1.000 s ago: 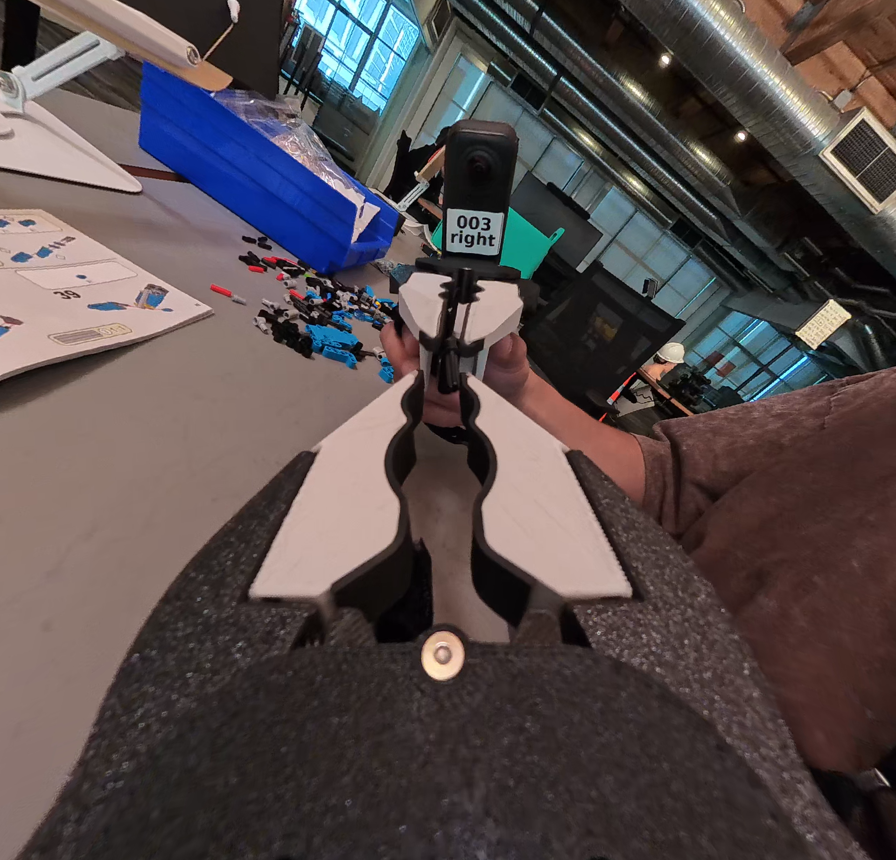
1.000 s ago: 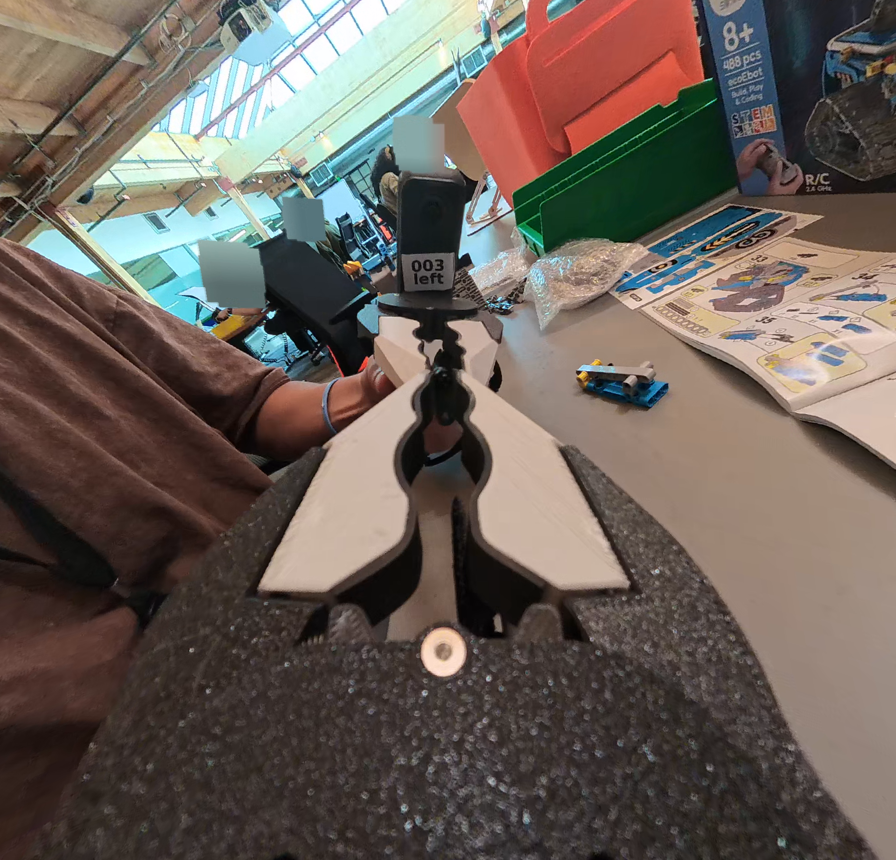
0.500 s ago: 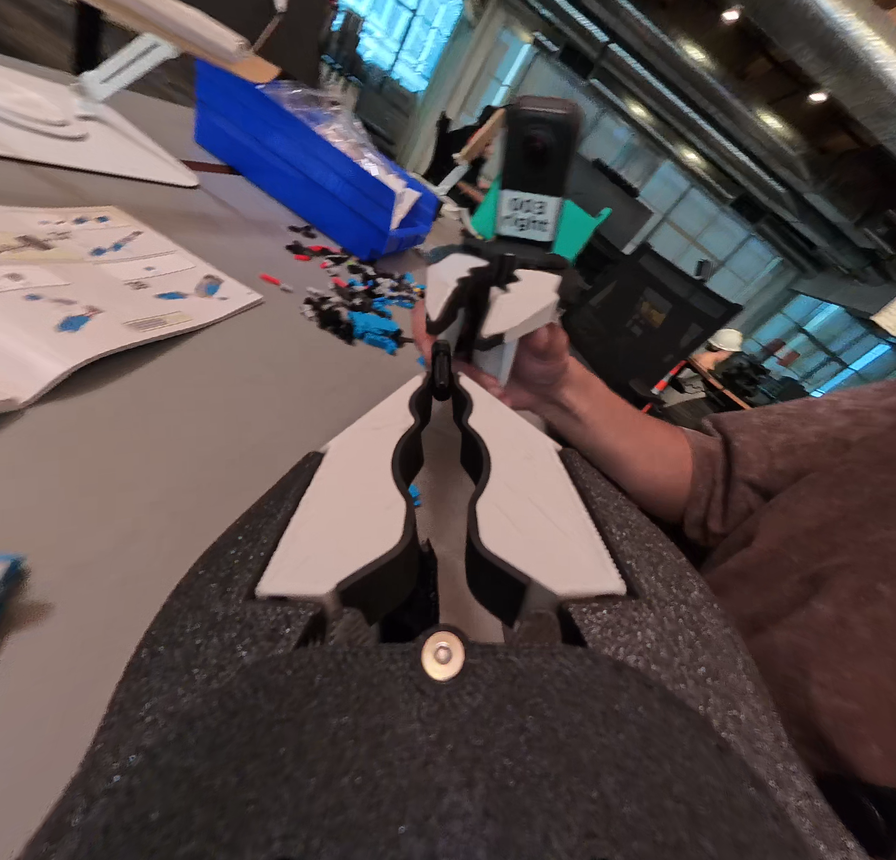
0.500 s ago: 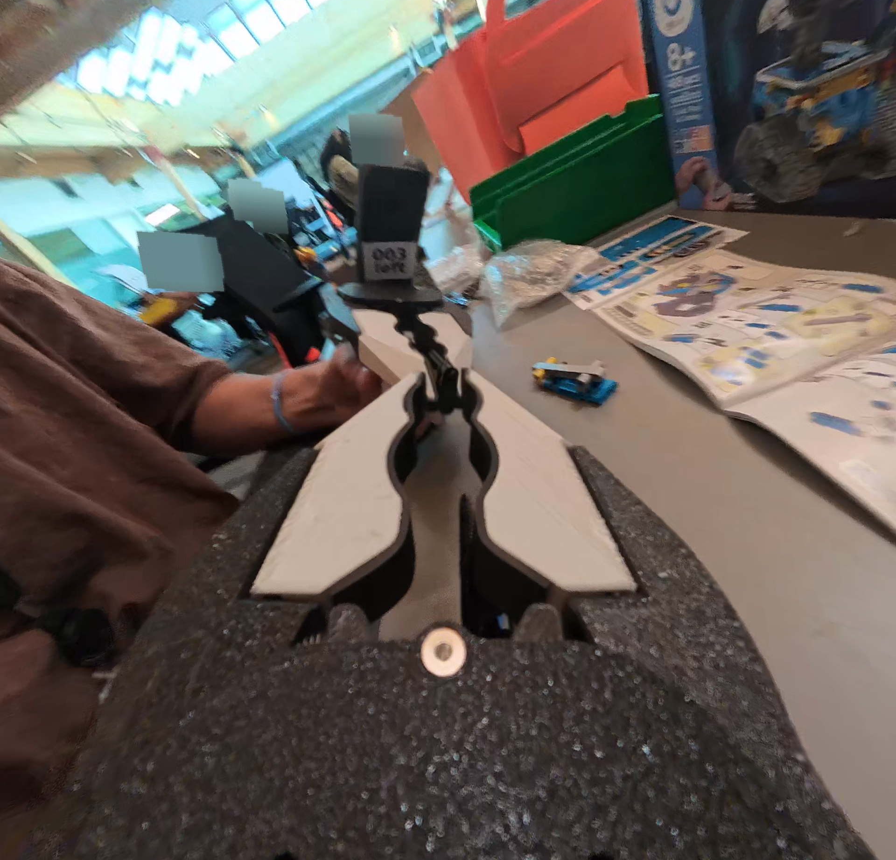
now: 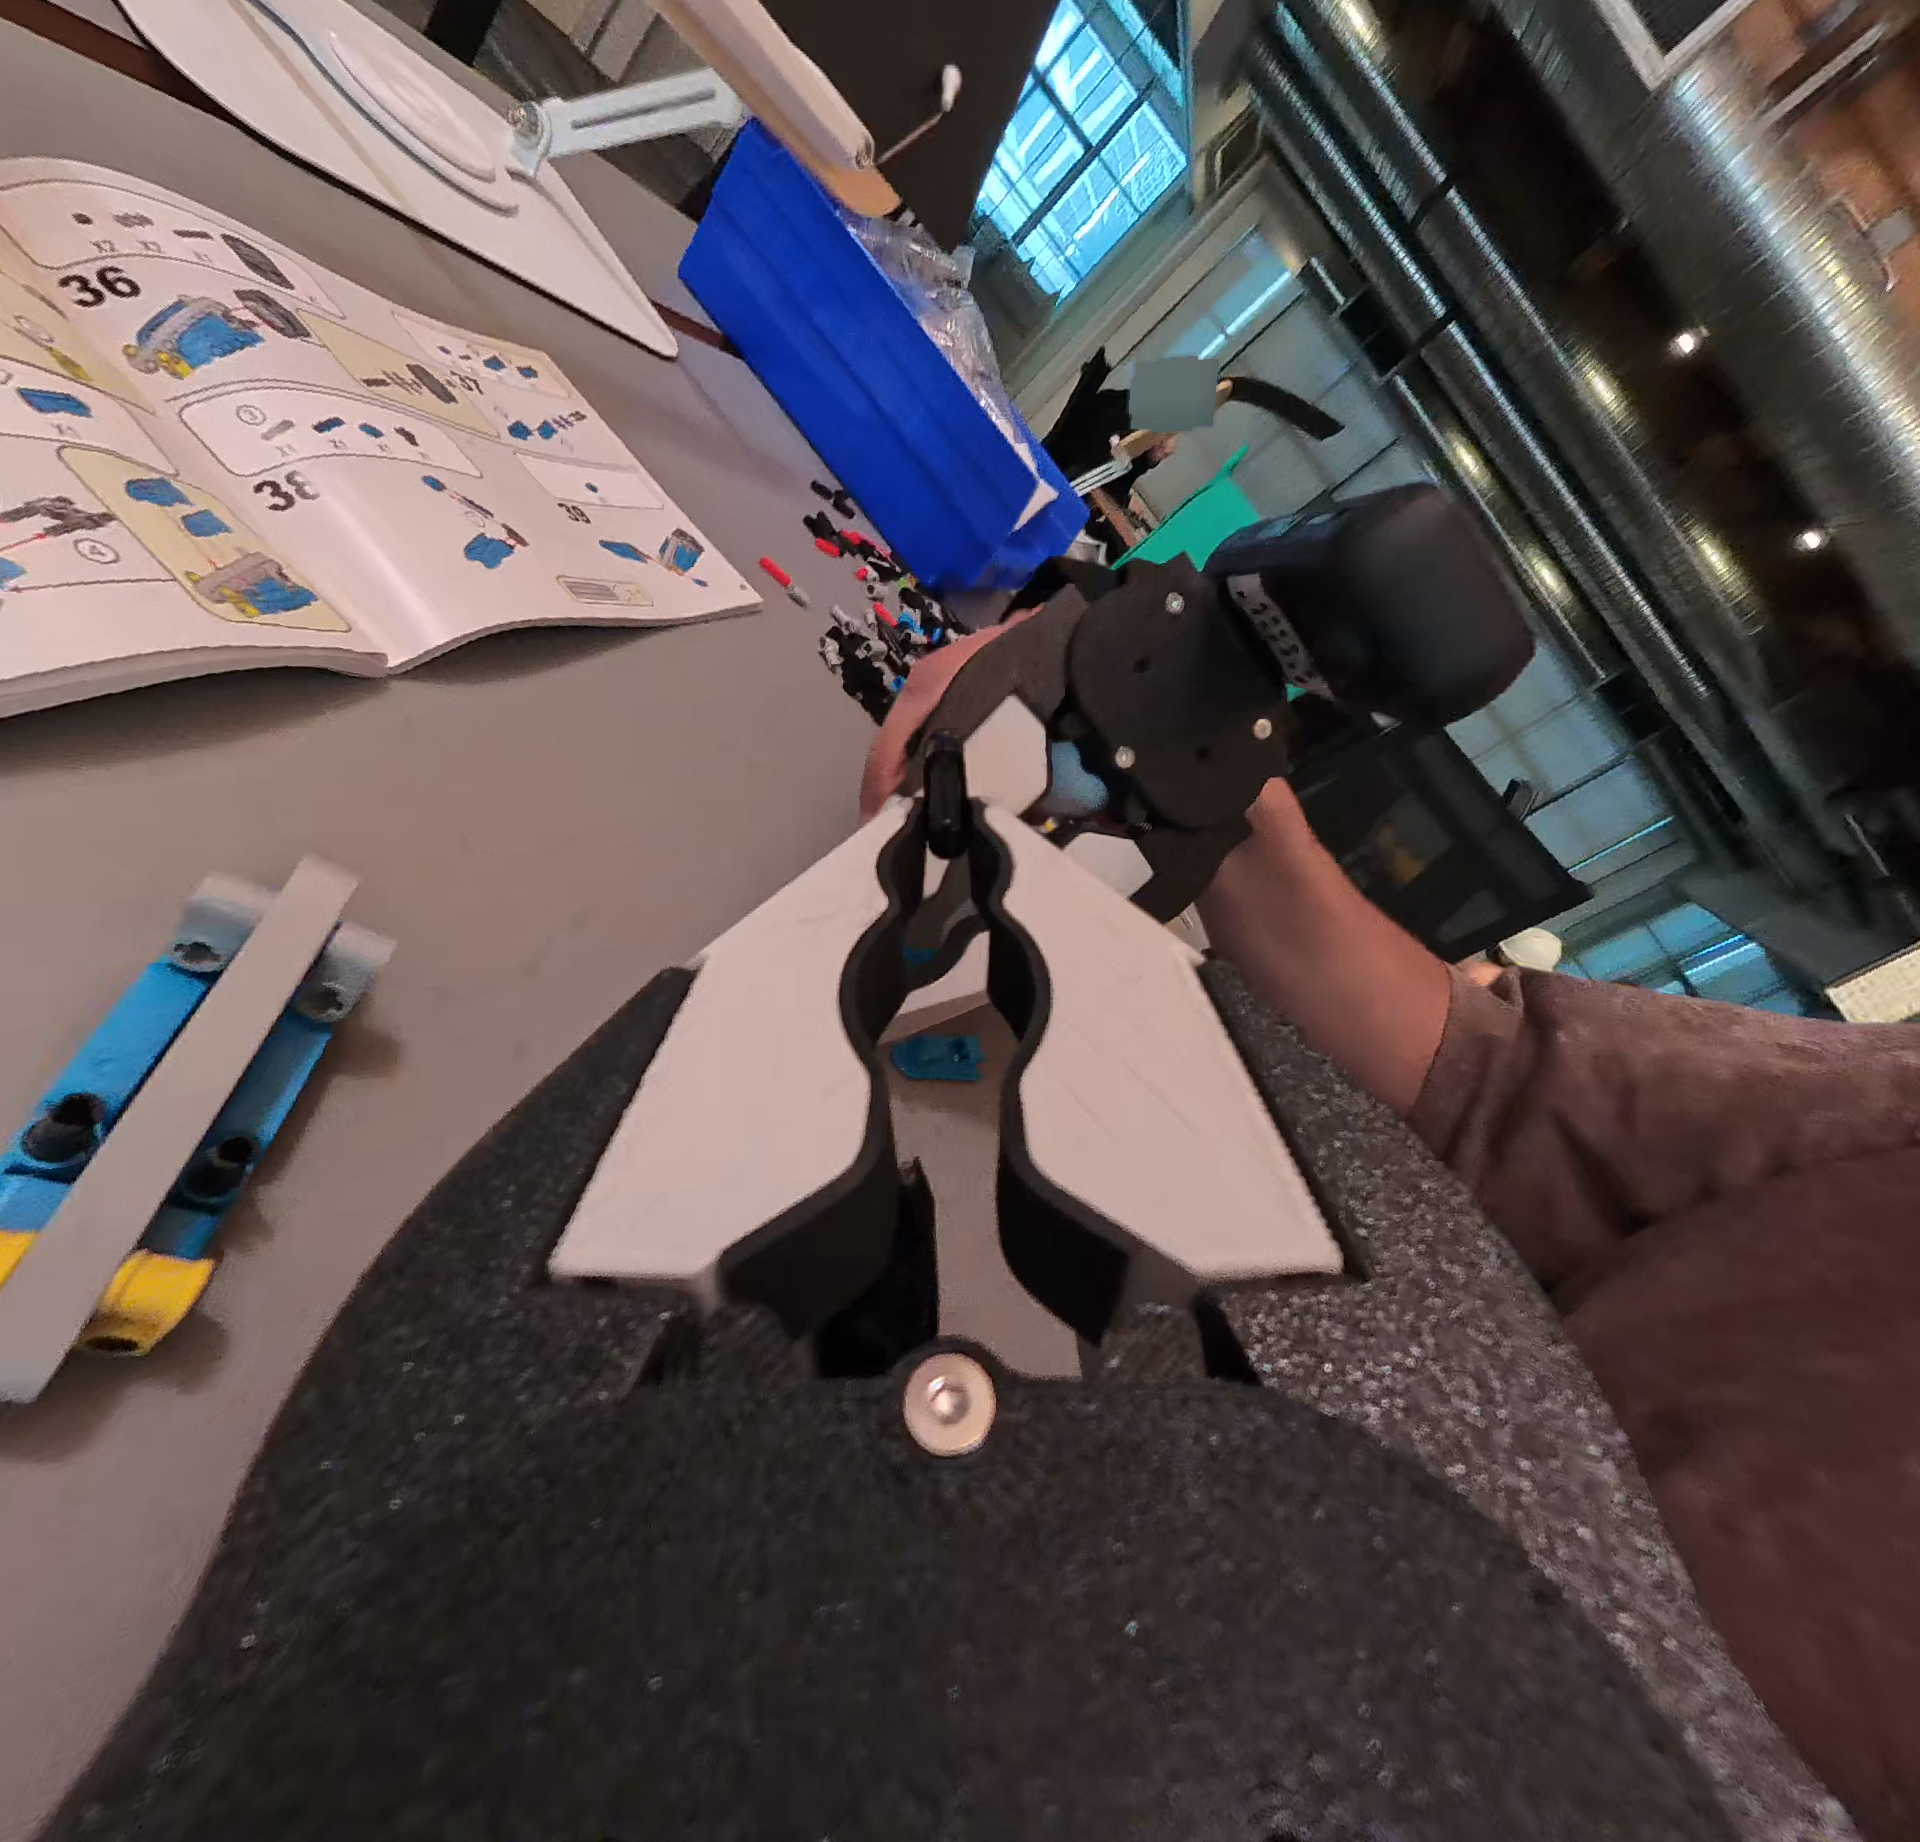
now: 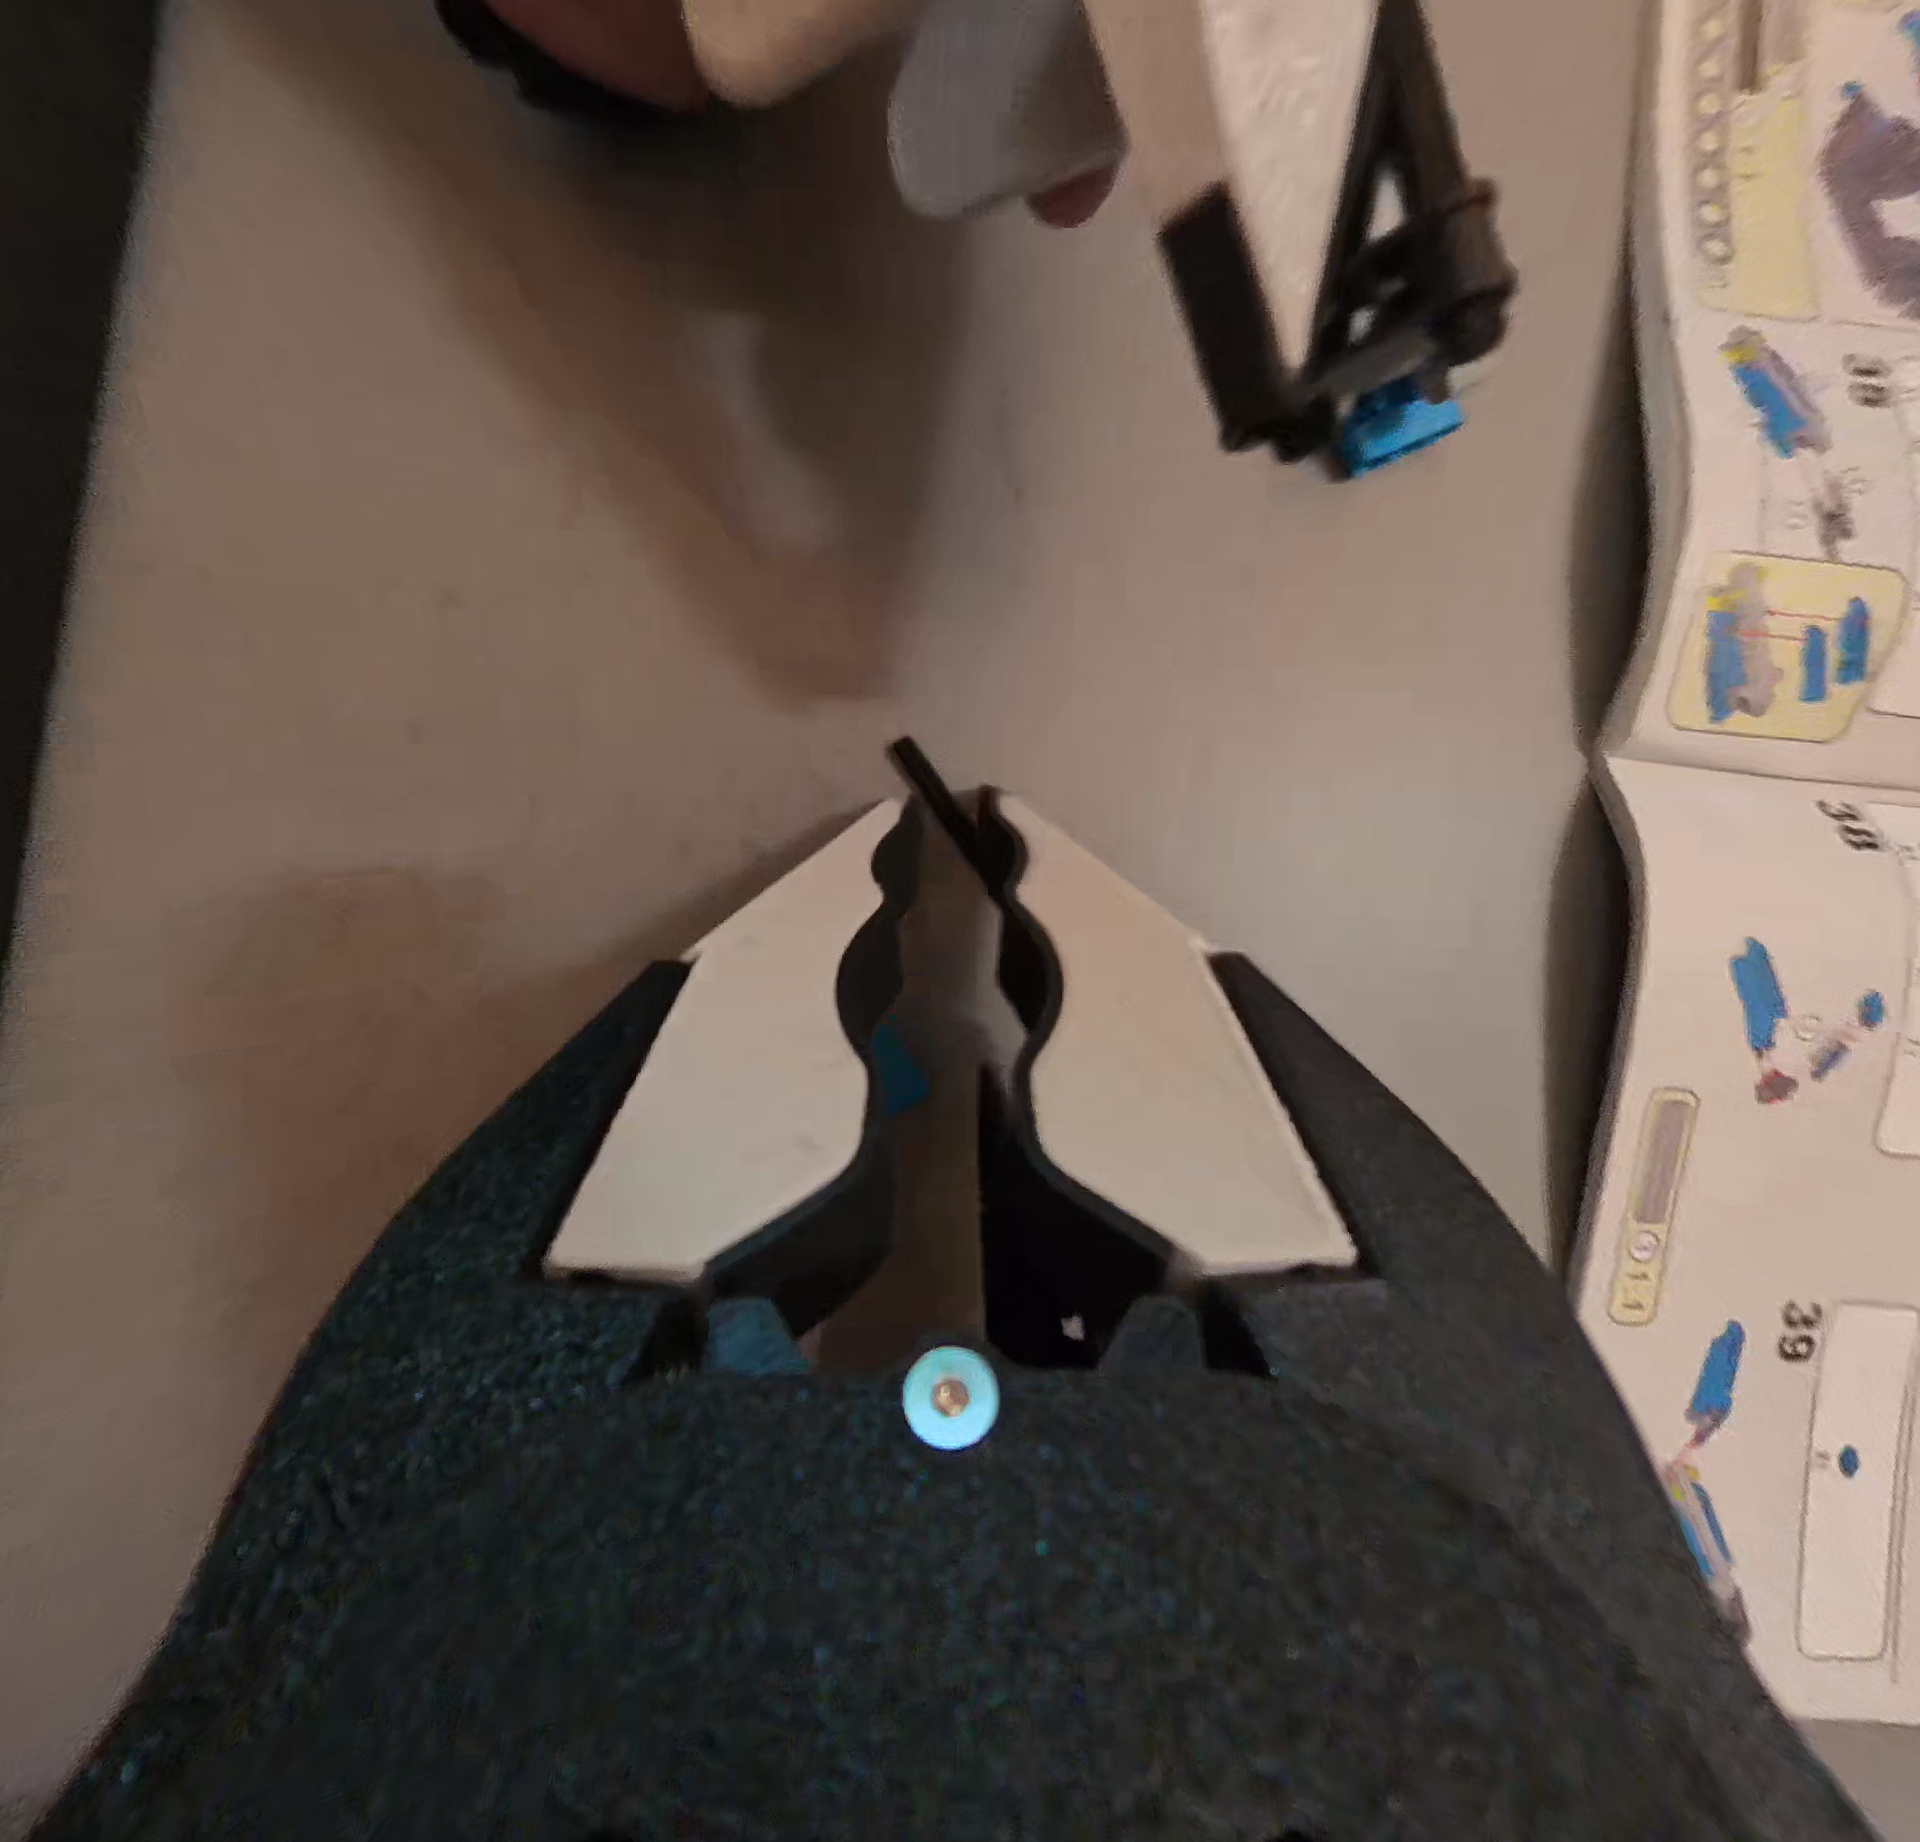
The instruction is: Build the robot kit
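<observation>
- Between the closed fingertips of the left gripper (image 5: 943,813), a short black plastic pin (image 5: 943,793) is sitting pinched, above the grey tabletop (image 5: 540,795).
- Over that tabletop, the right gripper (image 6: 943,805) is clamping a thin black rod (image 6: 940,805) — tilted, poking past its tips.
- Nearby are lying an open instruction booklet (image 5: 343,504) and a blue-and-grey brick assembly (image 5: 177,1096) — well apart.

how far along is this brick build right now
Done: a blue, grey and yellow brick assembly lies joined on the grey table. In hand: left tongs shut on a short black pin; right tongs shut on a thin black rod. Unused: loose small pieces beside the blue bin.
</observation>
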Motion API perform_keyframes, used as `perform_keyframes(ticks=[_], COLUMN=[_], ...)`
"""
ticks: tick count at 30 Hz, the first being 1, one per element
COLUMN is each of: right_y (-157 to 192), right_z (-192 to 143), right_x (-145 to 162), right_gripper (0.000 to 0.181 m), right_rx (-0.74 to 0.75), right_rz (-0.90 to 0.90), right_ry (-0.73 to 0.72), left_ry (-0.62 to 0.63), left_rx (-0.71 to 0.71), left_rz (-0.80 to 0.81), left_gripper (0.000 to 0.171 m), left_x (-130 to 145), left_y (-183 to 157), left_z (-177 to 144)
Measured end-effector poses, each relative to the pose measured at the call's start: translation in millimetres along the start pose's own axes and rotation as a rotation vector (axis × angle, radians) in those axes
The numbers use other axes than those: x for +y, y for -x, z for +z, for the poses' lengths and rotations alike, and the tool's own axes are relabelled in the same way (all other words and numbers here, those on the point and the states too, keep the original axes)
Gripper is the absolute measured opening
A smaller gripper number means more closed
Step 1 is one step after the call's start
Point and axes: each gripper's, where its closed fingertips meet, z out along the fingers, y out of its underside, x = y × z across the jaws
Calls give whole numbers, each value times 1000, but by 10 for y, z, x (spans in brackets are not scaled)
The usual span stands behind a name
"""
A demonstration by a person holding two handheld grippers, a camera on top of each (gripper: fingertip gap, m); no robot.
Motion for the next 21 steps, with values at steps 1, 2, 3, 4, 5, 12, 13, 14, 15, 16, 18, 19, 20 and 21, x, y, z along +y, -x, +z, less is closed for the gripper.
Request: perform_keyframes(ticks=[1,2,3,4,5,12,13,14,15,16,18,19,20,21], right_y=[36,40,41,41,38,-189,-189,-215,-250,-243,-154,-135,-110,-119], right_z=[9,9,8,11,12,-569,-705,-807,-850,-865,-844,-823,-806,-785], right_x=[10,19,22,20,17,-337,-419,-471,-469,-479,-552,-587,-628,-642], right_gripper=[4,4,4,4,2,3,3,3,3,2,3,3,3,3], right_rx=[-37,-50,-58,-61,-54,99,105,131,167,169,135,145,137,138], right_rz=[3,13,30,40,42,317,353,391,426,448,429,399,384,393], right_ry=[37,75,108,132,143,-406,-502,-588,-637,-677,-690,-678,-680,-681], left_ry=[0,4,12,21,26,14,8,3,0,-2,-25,-34,-39,-45], left_rx=[-3,-18,-37,-56,-73,-54,-35,-18,-5,6,29,37,34,35], left_rz=[6,20,36,54,70,103,114,128,140,149,154,158,164,163], left_gripper=[6,6,6,6,6,7,7,7,7,7,7,7,7,7], left_x=[-6,-1,10,24,31,19,13,8,7,10,-15,-29,-36,-46], left_y=[4,21,43,61,76,-3,-52,-98,-137,-164,-220,-240,-241,-243], left_z=[-9,-12,-12,-12,-12,5,17,29,39,50,53,49,45,35])
